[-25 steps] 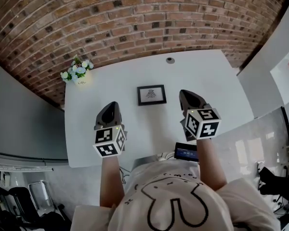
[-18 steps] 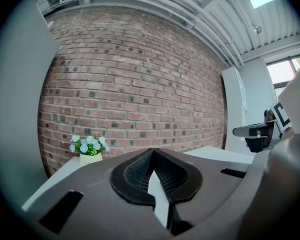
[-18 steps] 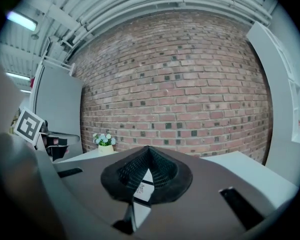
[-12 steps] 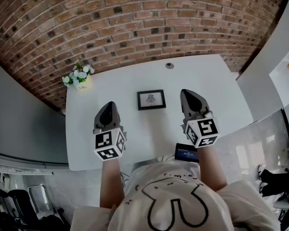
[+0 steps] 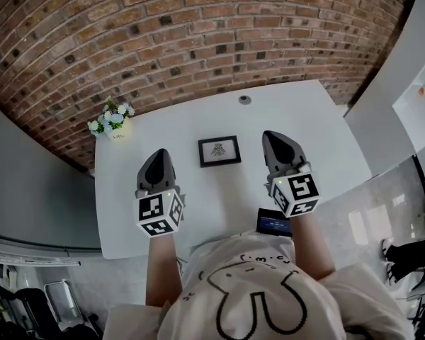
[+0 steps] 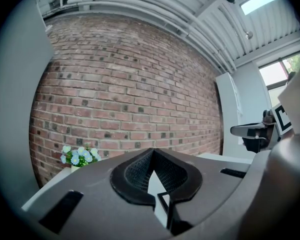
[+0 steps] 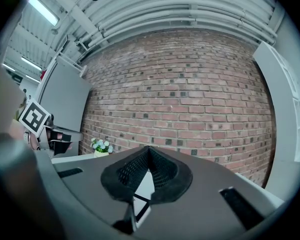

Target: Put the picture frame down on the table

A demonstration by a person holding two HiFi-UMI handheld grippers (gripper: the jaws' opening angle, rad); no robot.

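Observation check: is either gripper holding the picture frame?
No: the picture frame lies on the table, apart from the left gripper and right gripper.

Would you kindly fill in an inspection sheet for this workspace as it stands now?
Surface: white table, standing against the wall.
Job's things: picture frame sits mid-table, touched by neither gripper.
Clutter: flower pot at the far left corner; small round fitting near the far edge; dark device with a lit screen at the near edge.
Grippers: left hand-held gripper and right hand-held gripper both shut and empty, one on each side of the frame.
Cables: nothing clearly seen.
Surroundings: brick wall behind the table; grey panel to the left.
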